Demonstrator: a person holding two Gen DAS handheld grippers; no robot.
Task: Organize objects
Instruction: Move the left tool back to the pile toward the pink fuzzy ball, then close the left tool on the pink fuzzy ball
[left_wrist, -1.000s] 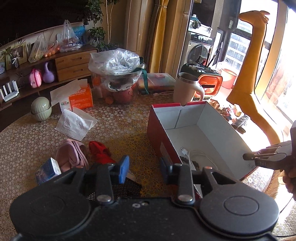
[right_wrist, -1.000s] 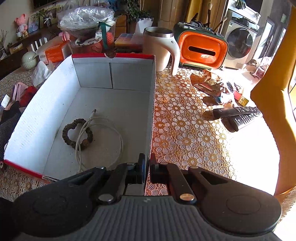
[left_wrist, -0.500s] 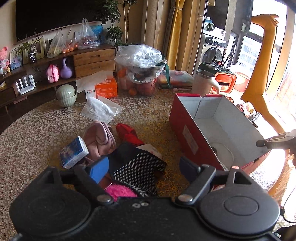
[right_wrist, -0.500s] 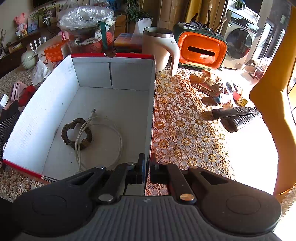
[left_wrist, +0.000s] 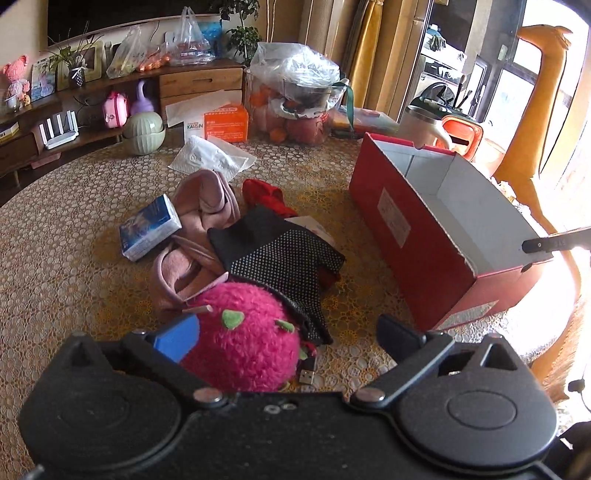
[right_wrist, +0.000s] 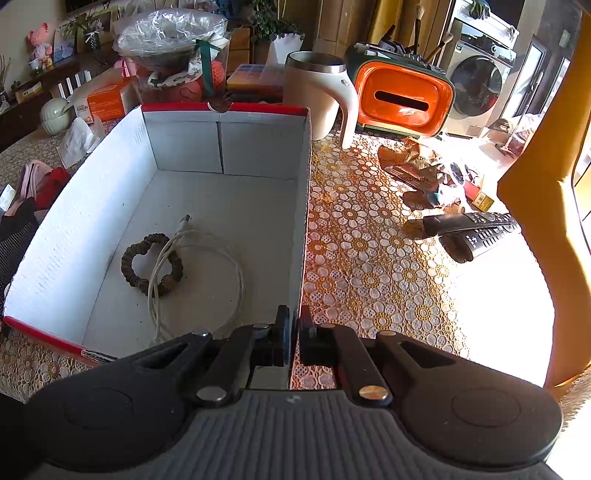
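My left gripper (left_wrist: 286, 332) hangs low over a pile of loose things, its jaws opening wide. A fuzzy pink plush (left_wrist: 243, 343) lies between them; the right pad stands clear of it. Behind the plush lie a black dotted glove (left_wrist: 284, 254), pink cloth (left_wrist: 207, 199), red cloth (left_wrist: 266, 195) and a small blue packet (left_wrist: 149, 227). My right gripper (right_wrist: 293, 325) is shut on the near right wall of the red box (right_wrist: 110, 206), and its tip (left_wrist: 554, 240) shows at the box's corner. Inside the box lie a bead bracelet (right_wrist: 147, 266) and a white cable (right_wrist: 221, 273).
A beige mug (right_wrist: 314, 96) and an orange holder (right_wrist: 402, 99) stand behind the box. Remotes (right_wrist: 476, 232) and wrappers lie to its right. A bagged fruit bowl (left_wrist: 295, 99), orange tissue box (left_wrist: 225, 123), napkin (left_wrist: 210, 158) and green jar (left_wrist: 144, 131) sit at the back.
My left gripper swung left and down from the box to the pile, and its jaws spread wide. The pink plush now lies between them. The right gripper stayed put on the box.
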